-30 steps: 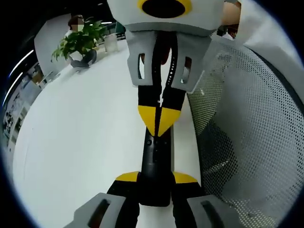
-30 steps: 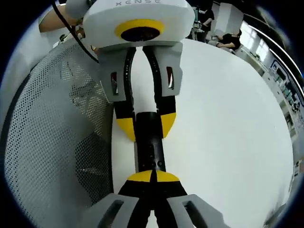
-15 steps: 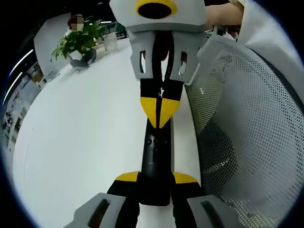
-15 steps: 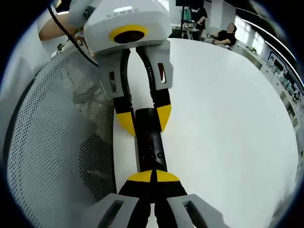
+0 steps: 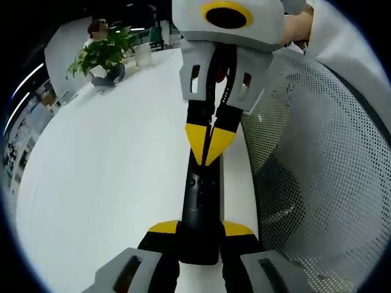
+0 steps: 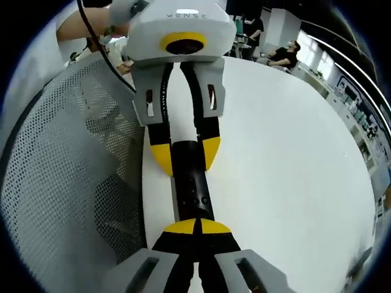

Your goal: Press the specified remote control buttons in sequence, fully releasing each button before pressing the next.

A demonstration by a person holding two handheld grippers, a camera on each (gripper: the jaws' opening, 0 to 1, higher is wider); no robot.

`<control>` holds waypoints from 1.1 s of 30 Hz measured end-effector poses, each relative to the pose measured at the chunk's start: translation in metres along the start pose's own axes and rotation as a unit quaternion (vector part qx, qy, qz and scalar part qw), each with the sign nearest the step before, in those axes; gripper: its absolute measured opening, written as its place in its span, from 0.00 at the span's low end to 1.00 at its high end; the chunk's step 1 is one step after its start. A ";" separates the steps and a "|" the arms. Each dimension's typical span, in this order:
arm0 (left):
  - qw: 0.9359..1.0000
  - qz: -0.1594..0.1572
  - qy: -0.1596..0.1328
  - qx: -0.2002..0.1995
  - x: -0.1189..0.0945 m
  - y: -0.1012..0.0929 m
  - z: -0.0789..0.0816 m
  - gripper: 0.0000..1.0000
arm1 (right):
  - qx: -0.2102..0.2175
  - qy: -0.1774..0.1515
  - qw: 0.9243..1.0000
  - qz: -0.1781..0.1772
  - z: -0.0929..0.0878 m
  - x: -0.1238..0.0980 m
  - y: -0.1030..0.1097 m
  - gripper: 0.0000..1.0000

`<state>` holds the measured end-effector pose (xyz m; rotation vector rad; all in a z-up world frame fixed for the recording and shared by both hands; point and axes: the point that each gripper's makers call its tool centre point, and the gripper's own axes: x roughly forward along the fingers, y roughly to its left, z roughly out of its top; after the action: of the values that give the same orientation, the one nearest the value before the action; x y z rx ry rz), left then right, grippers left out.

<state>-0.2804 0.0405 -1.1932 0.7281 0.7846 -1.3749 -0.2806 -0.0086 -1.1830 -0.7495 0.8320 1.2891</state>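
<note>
A slim black remote (image 5: 198, 198) is held level over the white table (image 5: 104, 183), one end clamped between the yellow tips of my left gripper (image 5: 200, 229). My right gripper (image 5: 209, 145) comes in from the opposite side with its yellow tips pressed together, pointing down onto the remote's far half near its small buttons. In the right gripper view the same remote (image 6: 190, 186) runs from my shut right gripper (image 6: 197, 227) up to my left gripper (image 6: 186, 152), whose two jaws straddle its end. Whether the right tips touch a button I cannot tell.
A grey mesh chair back (image 5: 317, 159) stands close beside the table edge, also seen as the mesh chair (image 6: 67, 165). A potted plant (image 5: 104, 52) sits at the table's far side. People (image 6: 284, 52) sit beyond the table. A hand (image 6: 85, 24) holds the left gripper.
In the left gripper view the right gripper's tips have drawn back a little along the remote and its body has swung to the right. The left gripper's hold on the remote is unchanged.
</note>
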 end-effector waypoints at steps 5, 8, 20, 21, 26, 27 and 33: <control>1.000 0.000 0.001 0.000 0.000 0.000 0.000 0.23 | -0.004 0.009 1.000 0.009 -0.004 -0.003 0.001 0.00; 1.000 0.000 -0.001 0.000 0.000 0.000 0.000 0.23 | -0.005 0.010 1.000 0.010 -0.007 -0.004 0.002 0.00; 1.000 0.000 -0.001 0.000 0.000 0.000 0.000 0.23 | 0.017 -0.001 1.000 -0.009 -0.007 -0.002 -0.001 0.00; 1.000 0.000 -0.002 0.000 0.000 0.000 0.000 0.23 | 0.018 -0.003 1.000 -0.010 -0.008 -0.003 -0.001 0.00; 1.000 0.000 0.002 -0.001 0.001 0.000 0.000 0.23 | 0.042 -0.024 0.999 -0.012 -0.007 -0.004 -0.002 0.00; 1.000 0.001 0.002 -0.002 0.001 0.000 0.000 0.23 | 0.049 -0.032 0.998 -0.010 -0.007 -0.004 -0.002 0.00; 1.000 0.002 0.001 -0.005 0.001 0.001 0.000 0.23 | 0.086 -0.067 0.994 -0.014 -0.007 -0.006 -0.001 0.00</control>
<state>-0.2797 0.0399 -1.1936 0.7221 0.7908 -1.3668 -0.2804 -0.0175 -1.1812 -0.5292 0.8092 1.2119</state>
